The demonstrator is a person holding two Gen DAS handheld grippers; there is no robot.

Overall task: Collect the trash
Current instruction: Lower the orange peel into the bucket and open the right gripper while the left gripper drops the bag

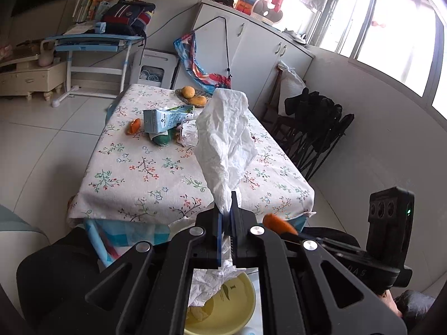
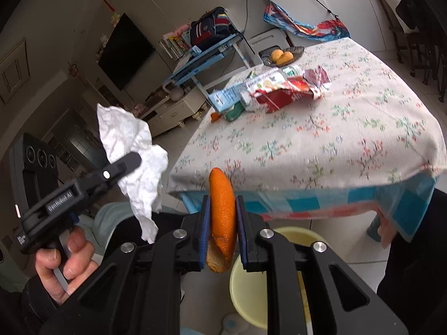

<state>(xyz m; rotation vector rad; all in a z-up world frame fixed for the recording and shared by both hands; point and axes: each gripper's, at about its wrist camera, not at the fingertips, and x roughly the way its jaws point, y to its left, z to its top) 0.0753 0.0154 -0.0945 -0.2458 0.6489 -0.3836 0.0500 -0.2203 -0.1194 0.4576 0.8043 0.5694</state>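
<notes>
My left gripper (image 1: 227, 209) is shut on a crumpled white tissue (image 1: 226, 139) that sticks up in front of it; the tissue also shows in the right wrist view (image 2: 134, 150). My right gripper (image 2: 222, 209) is shut on a piece of orange peel (image 2: 222, 217), whose tip shows in the left wrist view (image 1: 276, 222). Both are held off the near edge of the flowered table (image 2: 321, 150), above a yellow bin (image 2: 251, 293), which also shows in the left wrist view (image 1: 237, 307). On the table lie a blue carton (image 1: 164, 118), a red wrapper (image 2: 287, 92), a plastic bottle (image 2: 268, 81) and another peel (image 1: 134, 125).
A basket of mangoes (image 1: 192, 96) stands at the table's far end. Dark folding chairs (image 1: 315, 128) stand along the right wall. A blue desk (image 1: 95, 44) and white cabinets (image 1: 251, 44) are behind the table. More tissue (image 1: 206, 282) lies in the bin.
</notes>
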